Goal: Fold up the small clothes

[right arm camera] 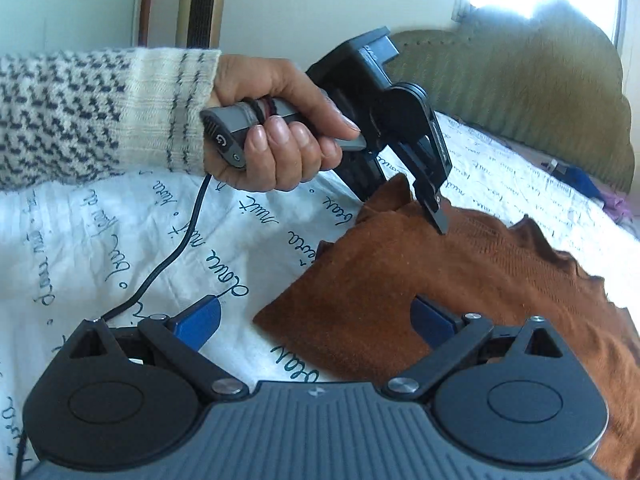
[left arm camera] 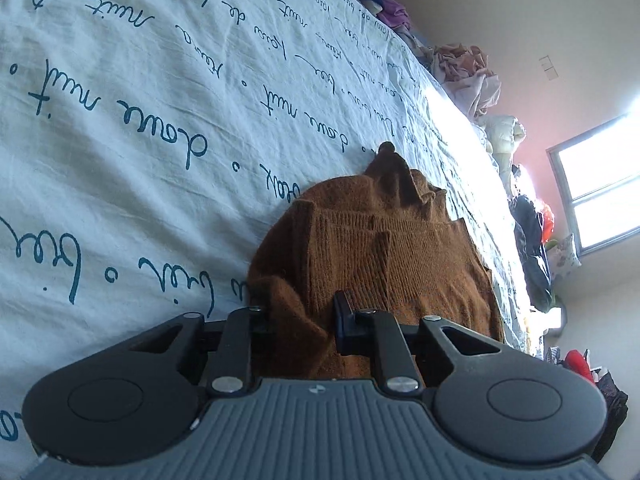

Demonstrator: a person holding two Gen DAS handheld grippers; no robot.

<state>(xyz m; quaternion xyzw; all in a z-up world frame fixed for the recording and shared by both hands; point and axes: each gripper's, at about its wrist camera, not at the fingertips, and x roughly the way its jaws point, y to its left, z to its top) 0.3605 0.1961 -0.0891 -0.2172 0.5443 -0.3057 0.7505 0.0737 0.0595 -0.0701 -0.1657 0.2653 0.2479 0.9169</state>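
Item: brown knit garment (right arm camera: 460,276), spread on a script-printed bedsheet (left arm camera: 120,120), centre to lower right of the right wrist view.

Left gripper (left arm camera: 296,320): closed on a bunched fold of the knit.

Right gripper (right arm camera: 316,320): wide open, nothing held; garment corner lies between its fingers.

Handling, as judged: soft, light, limp, slightly grippy; best pinched at corners or ribbed hems.

Obscured: garment type and full outline are cut off at lower right; clothes pile (left arm camera: 472,76) is indistinct.
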